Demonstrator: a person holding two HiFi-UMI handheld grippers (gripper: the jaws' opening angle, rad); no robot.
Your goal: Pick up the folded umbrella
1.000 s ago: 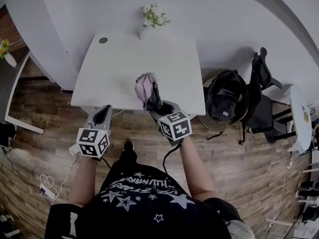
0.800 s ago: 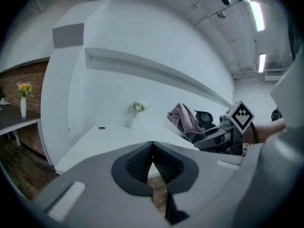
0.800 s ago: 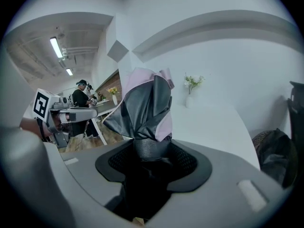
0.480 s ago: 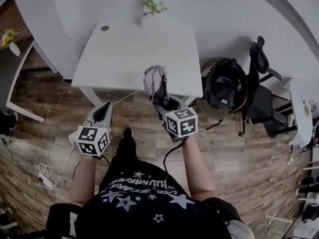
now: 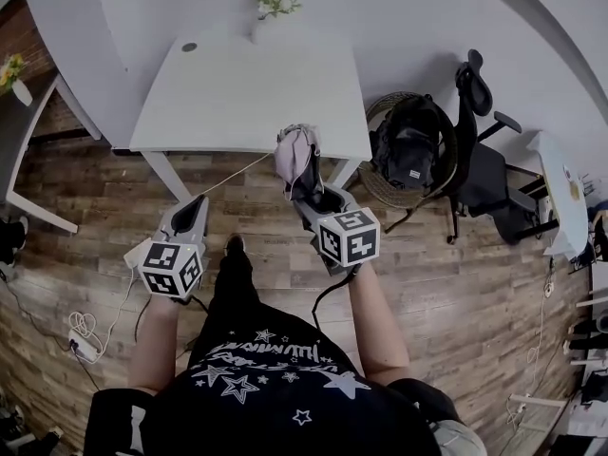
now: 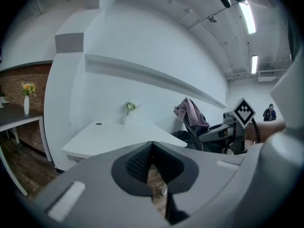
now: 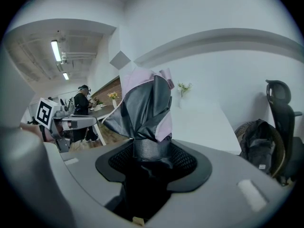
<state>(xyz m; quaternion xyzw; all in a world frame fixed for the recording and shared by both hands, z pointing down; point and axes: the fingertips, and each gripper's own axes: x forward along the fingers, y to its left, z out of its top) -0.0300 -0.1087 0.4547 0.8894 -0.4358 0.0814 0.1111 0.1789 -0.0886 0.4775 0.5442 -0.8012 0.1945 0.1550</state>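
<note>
- Pink and dark grey cloth makes up the folded umbrella (image 5: 296, 155). Its long side runs in line with the right gripper (image 5: 310, 190). Its cloth end points away from the person, toward the bench (image 5: 237, 93).
- The umbrella is up in the air at the bench's near edge, not lying on the bench.
- The right gripper is clenched on the umbrella's dark handle end. The cloth sticks out past the jaws.
- A second ago the umbrella was further in over the bench. Now it has come back to the near edge. Both grippers are further from the bench too.
- The left gripper (image 5: 193, 215) has its jaws pressed together with nothing in them. It hangs over the wood floor (image 5: 95, 236), in front of the bench's near edge.
- Both forearms reach forward from the body toward the bench, side by side. Each marker cube faces up.
</note>
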